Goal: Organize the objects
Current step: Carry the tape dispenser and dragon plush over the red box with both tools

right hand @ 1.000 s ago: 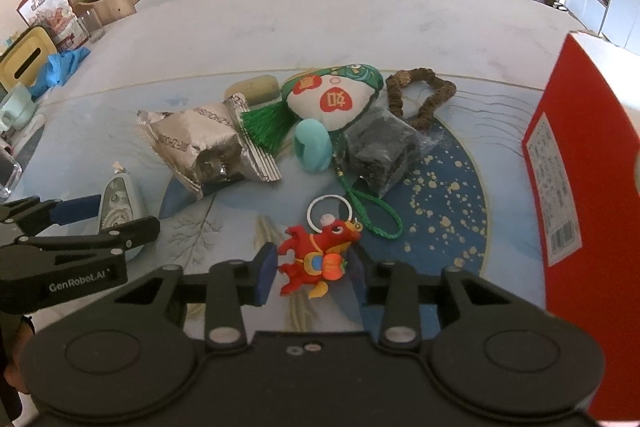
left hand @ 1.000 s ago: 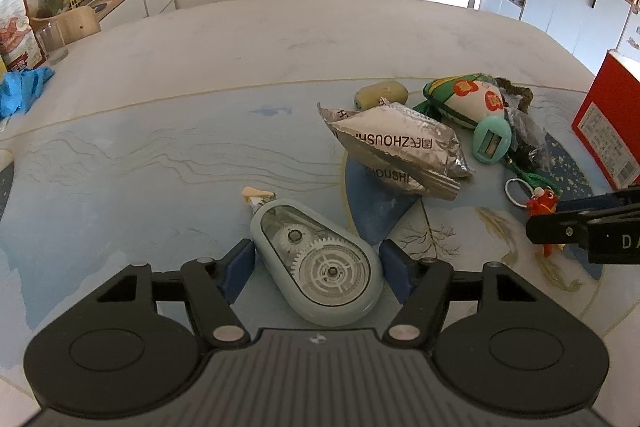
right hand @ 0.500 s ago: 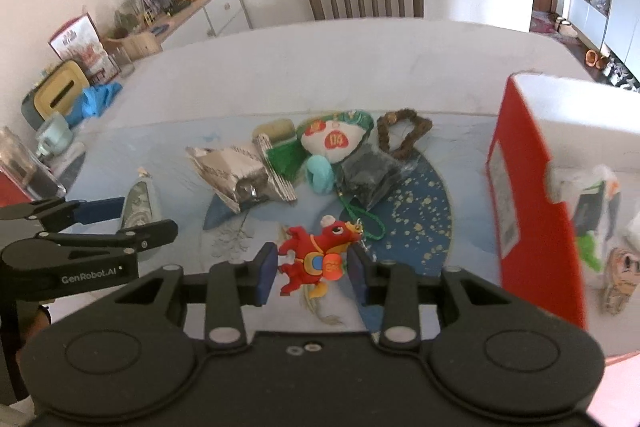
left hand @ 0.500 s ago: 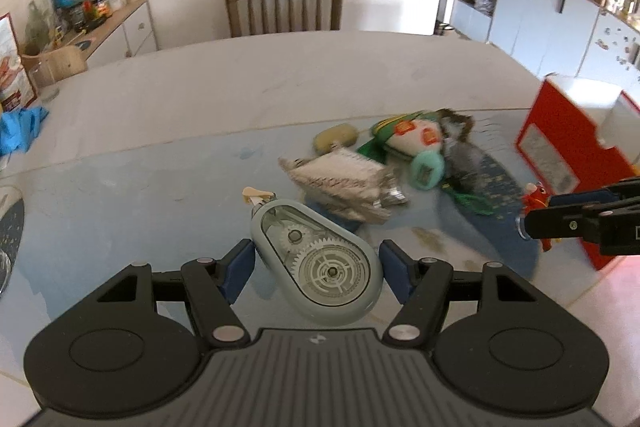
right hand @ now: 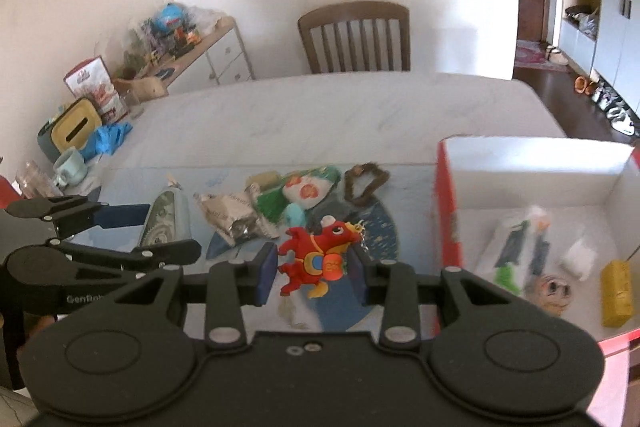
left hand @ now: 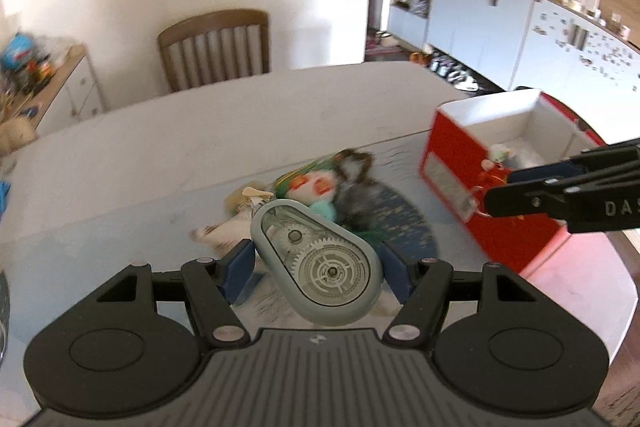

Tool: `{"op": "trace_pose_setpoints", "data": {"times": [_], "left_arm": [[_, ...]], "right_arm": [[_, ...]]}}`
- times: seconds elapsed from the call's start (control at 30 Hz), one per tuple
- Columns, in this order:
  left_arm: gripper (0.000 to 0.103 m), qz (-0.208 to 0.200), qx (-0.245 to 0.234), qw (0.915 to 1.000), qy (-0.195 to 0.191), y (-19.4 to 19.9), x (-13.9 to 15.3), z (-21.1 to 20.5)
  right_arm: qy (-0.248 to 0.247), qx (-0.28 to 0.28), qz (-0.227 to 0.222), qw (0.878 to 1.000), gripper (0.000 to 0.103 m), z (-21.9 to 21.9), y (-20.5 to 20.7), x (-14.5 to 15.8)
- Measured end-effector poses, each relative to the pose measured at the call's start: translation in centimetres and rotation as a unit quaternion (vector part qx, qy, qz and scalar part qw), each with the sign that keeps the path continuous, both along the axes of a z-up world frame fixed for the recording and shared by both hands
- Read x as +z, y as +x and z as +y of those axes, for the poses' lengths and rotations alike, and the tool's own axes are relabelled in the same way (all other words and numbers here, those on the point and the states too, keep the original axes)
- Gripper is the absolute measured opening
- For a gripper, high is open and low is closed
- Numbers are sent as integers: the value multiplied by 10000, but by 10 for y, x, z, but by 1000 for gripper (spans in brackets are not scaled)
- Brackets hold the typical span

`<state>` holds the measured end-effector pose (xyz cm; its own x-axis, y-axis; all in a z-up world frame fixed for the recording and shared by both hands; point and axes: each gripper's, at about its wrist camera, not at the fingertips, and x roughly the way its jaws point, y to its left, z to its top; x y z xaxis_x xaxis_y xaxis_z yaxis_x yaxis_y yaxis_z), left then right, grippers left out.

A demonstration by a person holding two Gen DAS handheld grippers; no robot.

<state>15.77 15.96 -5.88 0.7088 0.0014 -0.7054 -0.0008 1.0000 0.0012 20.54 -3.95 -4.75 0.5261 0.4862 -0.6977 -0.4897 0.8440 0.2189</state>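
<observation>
Both loads have risen off the surface (right hand: 360, 107) since a second ago and swung toward the red box (right hand: 446, 211), presumably to be dropped in with the items already there. Left tongs (left hand: 316, 263) are closed partway on the grey tape dispenser (left hand: 320, 259), held flat. Right tongs (right hand: 314, 267) pinch the red dragon keychain (right hand: 316, 255), just beside the box's near wall.

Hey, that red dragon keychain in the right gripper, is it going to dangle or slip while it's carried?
The red dragon keychain looks rubbery, so the right gripper probably holds it without slipping. Its chain hangs loose and will likely swing.
</observation>
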Motion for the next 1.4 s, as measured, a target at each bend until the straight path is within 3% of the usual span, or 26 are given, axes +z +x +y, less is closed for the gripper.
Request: {"op": "trace_pose_setpoints", "data": {"times": [0.3,0.67,1.13,1.4], "left_arm": [[68,-145,-323,9994,-15,25,17,-53],[68,-129,-667,9977,-44,62,20,-121],[68,63,-1014,9947,134,115,5,-198],[68,155,-1191,9923,296,156,-5,-237]], "right_arm": [[16,-286,-361,9989,36,-55,9,21],[-93,-814,-437,9957,36,-133,34,18],[-253,-943,-106,9952,36,-201,70,-25],[-498,-690,170,9962,36,-210,72,-58]]}}
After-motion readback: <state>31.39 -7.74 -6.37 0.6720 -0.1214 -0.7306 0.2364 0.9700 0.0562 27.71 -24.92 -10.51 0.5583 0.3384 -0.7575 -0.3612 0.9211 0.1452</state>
